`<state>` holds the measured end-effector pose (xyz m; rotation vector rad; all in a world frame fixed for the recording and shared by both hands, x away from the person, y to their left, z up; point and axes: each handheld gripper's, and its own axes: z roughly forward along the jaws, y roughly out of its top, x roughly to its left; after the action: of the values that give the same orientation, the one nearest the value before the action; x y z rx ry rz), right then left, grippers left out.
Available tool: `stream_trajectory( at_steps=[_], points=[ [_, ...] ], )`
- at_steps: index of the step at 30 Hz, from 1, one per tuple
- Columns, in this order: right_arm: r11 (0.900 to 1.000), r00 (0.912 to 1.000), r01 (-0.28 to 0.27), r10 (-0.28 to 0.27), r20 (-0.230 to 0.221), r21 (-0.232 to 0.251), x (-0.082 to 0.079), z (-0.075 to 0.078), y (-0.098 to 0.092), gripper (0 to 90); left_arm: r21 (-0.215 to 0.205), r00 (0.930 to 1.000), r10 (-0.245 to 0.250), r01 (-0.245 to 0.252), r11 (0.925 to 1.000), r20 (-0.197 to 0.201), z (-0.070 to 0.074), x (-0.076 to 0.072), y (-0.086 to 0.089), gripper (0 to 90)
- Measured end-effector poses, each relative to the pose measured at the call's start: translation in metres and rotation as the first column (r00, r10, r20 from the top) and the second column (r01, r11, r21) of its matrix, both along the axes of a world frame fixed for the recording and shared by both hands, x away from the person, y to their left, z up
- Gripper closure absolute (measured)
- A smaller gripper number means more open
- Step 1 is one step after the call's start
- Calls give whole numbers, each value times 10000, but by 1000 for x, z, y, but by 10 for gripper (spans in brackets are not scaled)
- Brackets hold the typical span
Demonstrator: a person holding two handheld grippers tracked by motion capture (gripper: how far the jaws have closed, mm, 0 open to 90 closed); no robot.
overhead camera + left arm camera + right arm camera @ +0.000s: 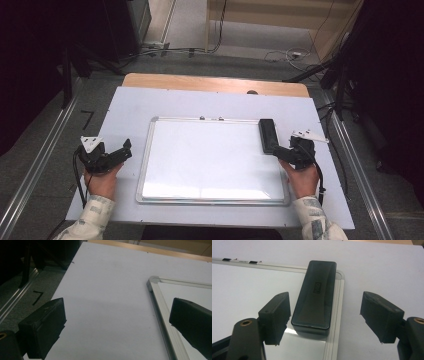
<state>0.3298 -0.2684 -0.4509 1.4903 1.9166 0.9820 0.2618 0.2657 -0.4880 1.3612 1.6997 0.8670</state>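
Whiteboard: a framed whiteboard (210, 160) is lying flat at the middle of the table (125, 107), its silver frame running all round and its surface reflecting light near the 6 o'clock edge.
Eraser: a black eraser (268, 135) is resting on the whiteboard at about 2 o'clock, along its right frame; in the right gripper view the eraser (315, 293) is lying lengthwise, its far end reaching the board's rounded corner.
Right gripper: the right gripper (281, 151) is sitting at 3 o'clock of the board, just at the near end of the eraser; in its own view the right gripper (324, 315) is showing both jaws spread wide, one over the board, the other over the table, and gripping nothing.
Right hand: the right hand (302, 177) is holding the tool from the 5 o'clock side, a patterned sleeve showing at the wrist.
Left gripper: the left gripper (126, 149) is sitting at 9 o'clock of the board, apart from its frame; in its own view the left gripper (117, 317) is standing wide open and empty, one jaw over the board's frame, the other near the table edge.
Left hand: the left hand (102, 181) is gripping the tool from 7 o'clock.
Cable: a black cable (320, 175) is trailing from the right tool past the wrist.
Floor mark: a black mark (38, 297) is showing on the grey floor beside the table.
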Motion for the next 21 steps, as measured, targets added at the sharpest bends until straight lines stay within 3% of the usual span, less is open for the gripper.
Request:
stream_trajectory(
  at_steps=[21],
  points=[
    [9994,9999,-52,57,140,-337,-24,1,-23,214,29,10000,-70,70,10000,-30,0,0,-1,12]
  ],
)
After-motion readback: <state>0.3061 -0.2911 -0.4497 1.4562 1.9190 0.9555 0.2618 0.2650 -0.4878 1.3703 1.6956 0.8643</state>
